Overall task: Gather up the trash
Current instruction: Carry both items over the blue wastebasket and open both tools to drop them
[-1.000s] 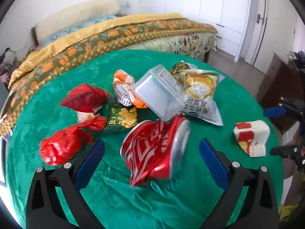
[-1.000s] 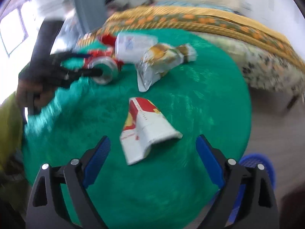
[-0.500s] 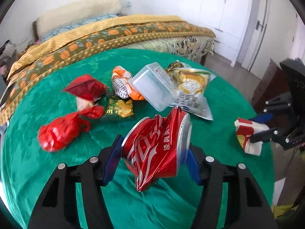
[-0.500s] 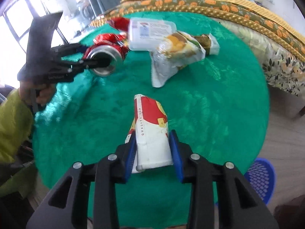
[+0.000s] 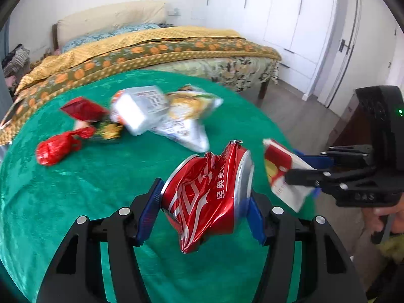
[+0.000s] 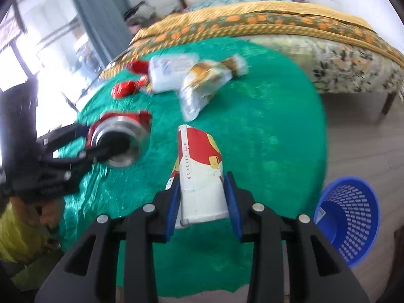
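My left gripper point(image 5: 204, 212) is shut on a crushed red drink can point(image 5: 209, 197), held clear above the green tablecloth point(image 5: 75, 197). In the right wrist view the same can point(image 6: 118, 141) shows at the left, end-on. My right gripper point(image 6: 202, 199) is shut on a flattened white-and-red paper cup point(image 6: 202, 174), lifted off the cloth; the cup point(image 5: 285, 174) also appears at the right of the left wrist view, in the other gripper point(image 5: 310, 174). More trash lies further back: a clear plastic box point(image 5: 139, 108), a snack bag point(image 5: 186, 116), a red tied bag point(image 5: 55, 149) and red wrappers point(image 5: 83, 108).
A blue mesh waste basket point(image 6: 351, 217) stands on the floor at the table's right side. A bed point(image 5: 151, 50) with a yellow and orange cover lies behind the round table. White wardrobe doors point(image 5: 277, 12) line the far wall. A person's hand point(image 5: 386, 217) holds the right gripper.
Both grippers went from open to shut, the left on the can, the right on the paper cup. Both items have since risen off the cloth, and the left has swung toward the right.
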